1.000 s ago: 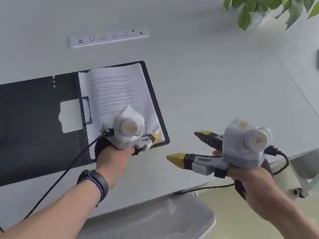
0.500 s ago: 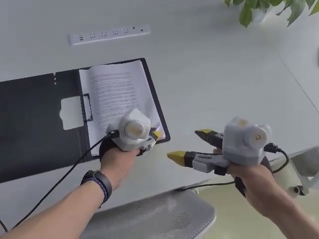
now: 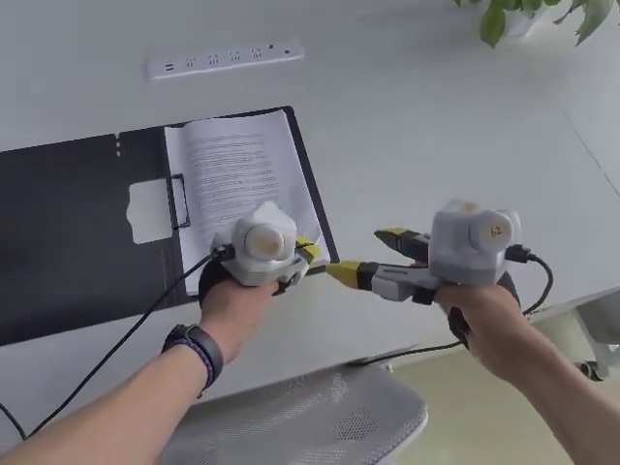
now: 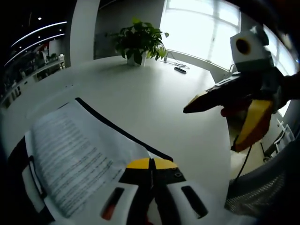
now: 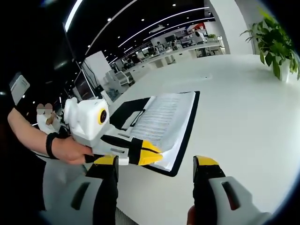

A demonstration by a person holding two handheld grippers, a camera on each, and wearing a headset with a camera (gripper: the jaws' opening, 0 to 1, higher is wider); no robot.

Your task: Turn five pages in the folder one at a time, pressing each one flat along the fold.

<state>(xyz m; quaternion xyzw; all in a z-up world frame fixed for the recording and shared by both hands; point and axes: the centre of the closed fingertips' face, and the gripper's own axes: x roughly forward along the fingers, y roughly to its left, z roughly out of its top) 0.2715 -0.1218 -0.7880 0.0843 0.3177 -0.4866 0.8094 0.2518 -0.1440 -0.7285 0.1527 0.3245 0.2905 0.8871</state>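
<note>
An open black folder (image 3: 68,242) lies on the white table, its stack of printed pages (image 3: 237,174) on the right half under a clip (image 3: 177,201). My left gripper (image 3: 308,252) is shut, its yellow tips resting at the pages' near right corner (image 4: 93,159); I cannot tell whether paper is pinched between them. The left gripper view shows the shut left gripper (image 4: 151,163) over the page. My right gripper (image 3: 368,254) is open and empty, just right of the folder's corner, facing the left gripper (image 5: 150,152). Across the right gripper (image 5: 156,161), the pages (image 5: 164,117) spread ahead.
A white power strip (image 3: 225,60) lies at the back of the table (image 3: 436,145). A potted plant (image 3: 542,15) stands at the far right corner. A grey mesh chair (image 3: 320,417) sits below the table's near edge. Cables trail from both grippers.
My right gripper has moved left, close to the folder's near right corner and the left gripper. The left gripper has stayed at the page corner.
</note>
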